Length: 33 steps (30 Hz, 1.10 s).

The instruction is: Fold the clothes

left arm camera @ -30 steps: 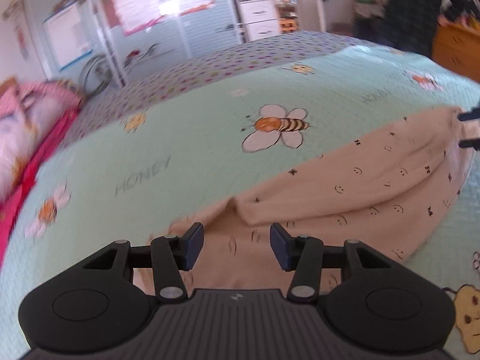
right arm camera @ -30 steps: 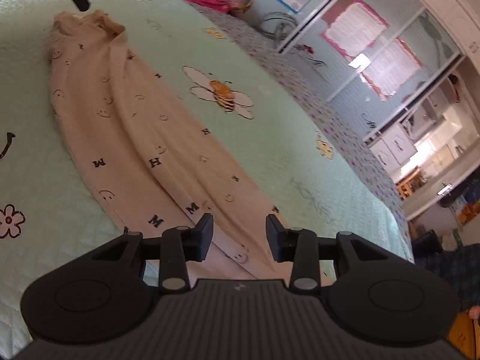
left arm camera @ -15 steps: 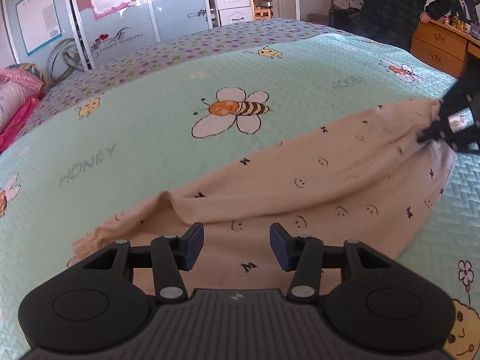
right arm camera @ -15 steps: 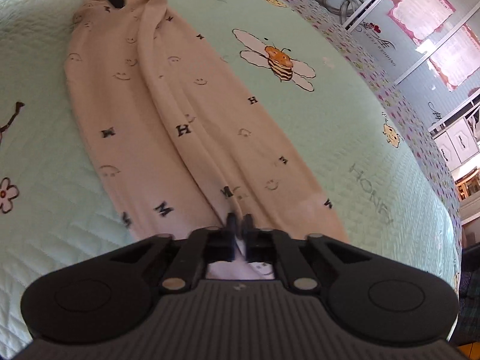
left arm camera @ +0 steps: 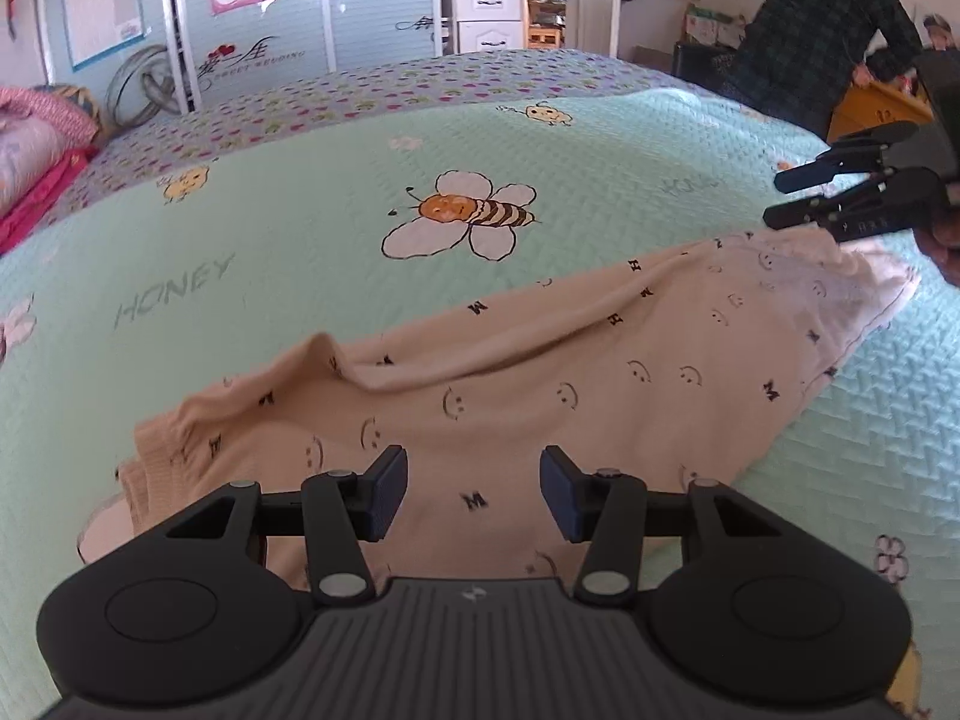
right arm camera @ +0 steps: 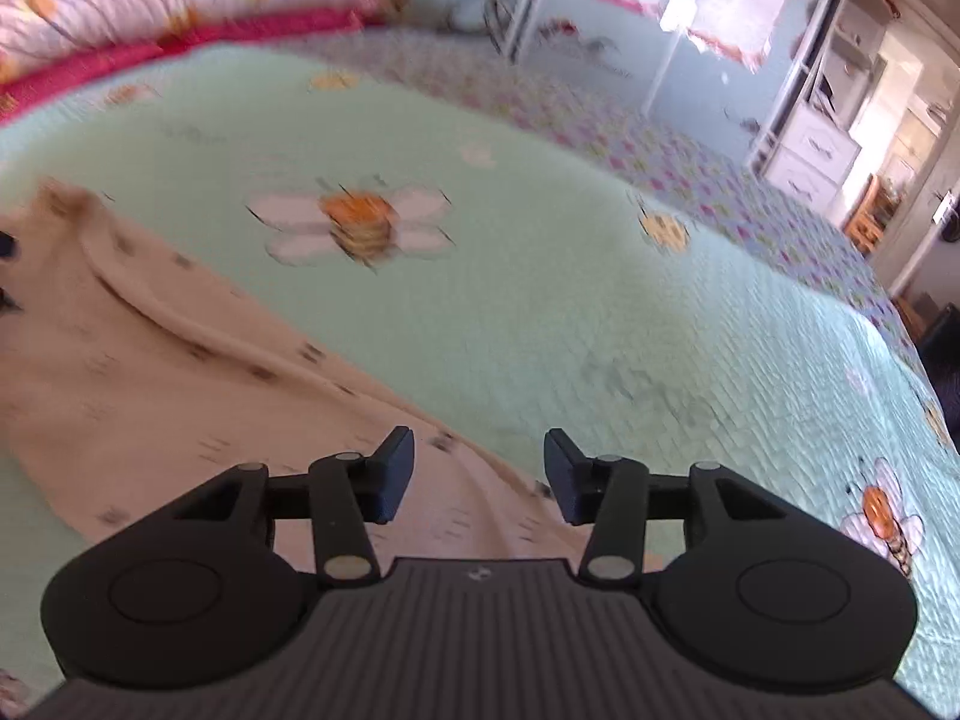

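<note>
A long beige garment [left arm camera: 540, 360] printed with smileys and letters lies stretched across the mint bedspread [left arm camera: 300, 228], with a raised fold along its far edge. My left gripper [left arm camera: 474, 492] hovers open over the garment's near end, nothing between its pads. In the left wrist view my right gripper [left arm camera: 775, 199] hangs just above the garment's far end, its fingers apart. In its own blurred view the right gripper [right arm camera: 479, 474] has its jaws opening, with nothing between them, over the edge of the garment [right arm camera: 150, 372].
A bee print [left arm camera: 462, 216] marks the bedspread beyond the garment. Pink bedding [right arm camera: 150, 6] is piled along one side of the bed. A person in a dark plaid top [left arm camera: 822, 30] stands by a wooden dresser [left arm camera: 870, 108] past the far corner.
My right gripper, shut on the garment's end half a second ago, has let go and swung away, and its view has rolled. The left gripper has sunk a little toward the cloth.
</note>
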### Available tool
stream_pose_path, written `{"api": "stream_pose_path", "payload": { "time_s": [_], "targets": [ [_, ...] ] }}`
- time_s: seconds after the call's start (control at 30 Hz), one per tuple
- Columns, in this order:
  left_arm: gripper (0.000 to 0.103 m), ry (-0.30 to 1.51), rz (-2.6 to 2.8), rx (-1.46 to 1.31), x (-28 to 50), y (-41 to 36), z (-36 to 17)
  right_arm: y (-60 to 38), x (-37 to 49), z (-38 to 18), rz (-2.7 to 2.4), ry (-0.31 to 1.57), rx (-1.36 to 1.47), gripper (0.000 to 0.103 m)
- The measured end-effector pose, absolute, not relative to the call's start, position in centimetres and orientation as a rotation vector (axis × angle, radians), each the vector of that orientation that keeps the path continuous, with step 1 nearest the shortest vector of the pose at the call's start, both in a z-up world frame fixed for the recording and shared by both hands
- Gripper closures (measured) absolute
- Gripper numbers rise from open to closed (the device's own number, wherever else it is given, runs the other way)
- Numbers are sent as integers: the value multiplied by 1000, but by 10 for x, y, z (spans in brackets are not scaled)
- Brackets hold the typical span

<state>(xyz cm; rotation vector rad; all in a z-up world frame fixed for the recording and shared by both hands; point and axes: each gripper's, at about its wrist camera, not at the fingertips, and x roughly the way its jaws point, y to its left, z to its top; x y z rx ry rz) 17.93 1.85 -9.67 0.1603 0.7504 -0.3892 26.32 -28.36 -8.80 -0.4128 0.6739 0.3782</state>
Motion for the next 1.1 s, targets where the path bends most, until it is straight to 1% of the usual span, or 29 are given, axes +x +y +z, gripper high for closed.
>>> {"api": "stream_pose_path", "payload": {
  "time_s": [0.13, 0.23, 0.27, 0.3, 0.33, 0.4, 0.43, 0.57, 0.6, 0.63, 0.67, 0.7, 0.83, 0.97, 1.1],
  "targets": [
    [51, 744, -384, 87, 163, 25, -93, -230, 257, -84, 536, 642, -489, 53],
    [50, 747, -389, 58, 150, 30, -92, -188, 273, -98, 612, 654, -563, 55],
    [49, 749, -392, 50, 145, 31, -93, -177, 279, -105, 629, 669, -583, 58],
    [49, 752, -396, 43, 141, 33, -93, -168, 285, -112, 639, 690, -607, 68],
    [49, 758, -402, 42, 137, 37, -96, -161, 291, -119, 643, 716, -632, 75],
    [49, 767, -406, 36, 133, 42, -101, -149, 302, -132, 639, 755, -680, 96],
    [49, 770, -406, 32, 132, 44, -104, -149, 308, -134, 617, 752, -686, 98],
    [49, 785, -396, -7, 129, 53, -114, -161, 331, -118, 476, 724, -538, 98],
    [49, 787, -395, -21, 129, 55, -116, -162, 330, -114, 462, 719, -502, 93],
    [49, 789, -396, -33, 129, 56, -117, -159, 326, -111, 472, 716, -482, 91],
    [49, 789, -398, -41, 128, 57, -118, -153, 320, -108, 500, 713, -472, 78],
    [49, 790, -399, -50, 128, 57, -119, -147, 313, -106, 527, 711, -463, 70],
    [49, 797, -405, -76, 124, 59, -120, -116, 296, -103, 635, 714, -440, 70],
    [49, 801, -395, -83, 117, 65, -117, -73, 320, -120, 608, 760, -489, 73],
    [47, 796, -383, -99, 112, 79, -118, -77, 342, -104, 461, 723, -292, 72]
  ]
}}
